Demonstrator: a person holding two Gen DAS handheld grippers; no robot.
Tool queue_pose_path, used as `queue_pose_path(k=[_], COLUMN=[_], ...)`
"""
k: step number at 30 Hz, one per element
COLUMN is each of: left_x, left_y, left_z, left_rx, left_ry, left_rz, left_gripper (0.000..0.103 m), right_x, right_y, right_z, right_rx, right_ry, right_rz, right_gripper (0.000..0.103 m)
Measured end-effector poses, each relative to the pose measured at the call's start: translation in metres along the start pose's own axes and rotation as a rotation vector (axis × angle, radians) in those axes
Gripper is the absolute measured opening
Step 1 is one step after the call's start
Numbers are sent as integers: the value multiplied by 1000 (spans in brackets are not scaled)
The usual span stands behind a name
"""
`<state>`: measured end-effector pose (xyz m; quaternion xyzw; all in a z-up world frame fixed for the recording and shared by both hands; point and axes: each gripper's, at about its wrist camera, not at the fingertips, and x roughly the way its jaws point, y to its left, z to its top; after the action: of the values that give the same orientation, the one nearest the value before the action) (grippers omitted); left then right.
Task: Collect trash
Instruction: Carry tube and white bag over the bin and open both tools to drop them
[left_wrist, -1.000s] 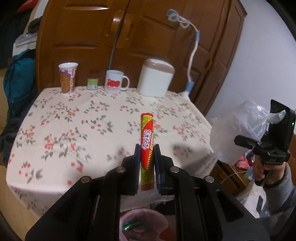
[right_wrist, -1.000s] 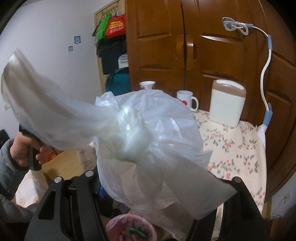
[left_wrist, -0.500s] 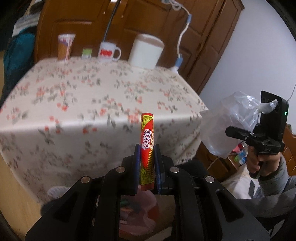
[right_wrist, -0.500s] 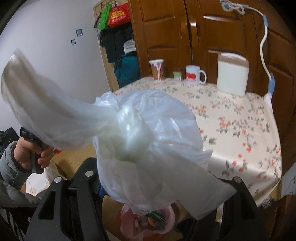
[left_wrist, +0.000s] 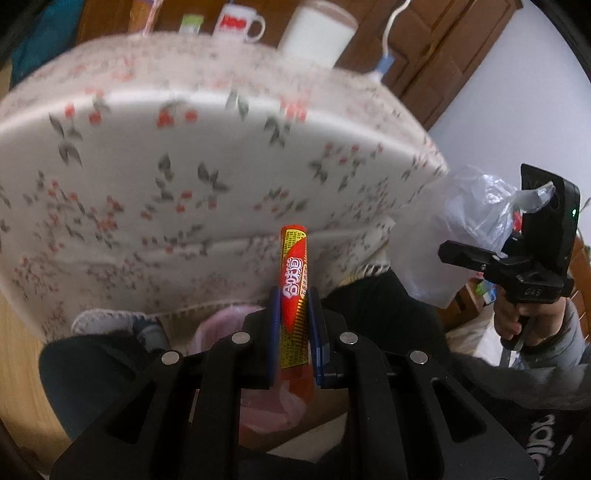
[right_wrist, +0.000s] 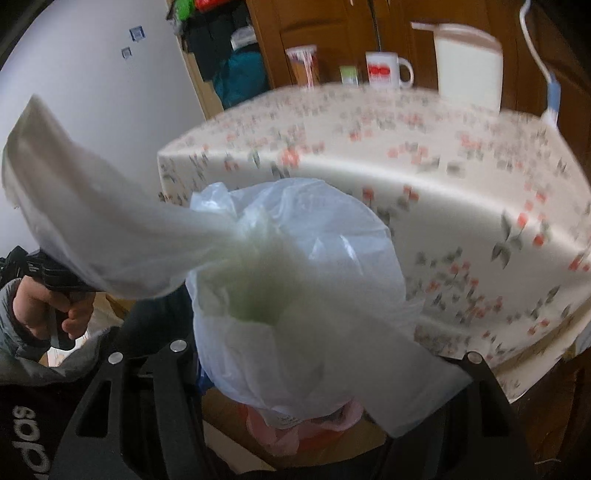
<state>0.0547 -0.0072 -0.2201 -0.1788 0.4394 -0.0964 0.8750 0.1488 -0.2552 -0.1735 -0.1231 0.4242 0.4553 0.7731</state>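
Now both grippers have dropped below the table's (left_wrist: 221, 110) near edge, over the pink bin (left_wrist: 207, 332); release looks close. My left gripper (left_wrist: 294, 325) is clamped on the red snack wrapper (left_wrist: 294, 266), upright between its pads. My right gripper (left_wrist: 509, 266) grips the knotted plastic bag (right_wrist: 295, 295); jaws hidden, bag bunched ahead.

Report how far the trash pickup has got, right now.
Done: the table shows no loose trash; only the paper cup, mug and white container stand at its far edge.

In hand: the left claw grips a red snack wrapper; the right claw holds a knotted plastic bag.

Left: nothing is dropped yet. A pink-lined bin sits right under the wrapper, probably the drop point.
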Motion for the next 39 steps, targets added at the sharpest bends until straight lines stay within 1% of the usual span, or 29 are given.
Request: queue_pose_path(k=[6,10,13,18,25,31,39], left_x=[44,73,91,124,166,191,235], left_y=[12,22,28,36,52,58,77], left_z=[-25,-43,-50,-64,-77,-81,-94], left_rx=[-24,-62,-91,-107,-151,-163,-206], left_ry=[109,186,231,316,428,494,602], left_rz=[10,-6,-20,-16,0,5,32], left_gripper=[14,14,14,14,14,14,14], right_x=[49,82,106,143,187,230,275], right_y=[-14,-23,-27,-31,-43,-56,-66], right_z=[-23,-38,-49,-67,-86,-99,-122], right_rx=[40,70,89,92,134,173,219], right_ry=[104,175,226,315,422,529,634], right_rz=[7,19,30,29,23,35,46], right_gripper=[64,64,64,64,64,64,64])
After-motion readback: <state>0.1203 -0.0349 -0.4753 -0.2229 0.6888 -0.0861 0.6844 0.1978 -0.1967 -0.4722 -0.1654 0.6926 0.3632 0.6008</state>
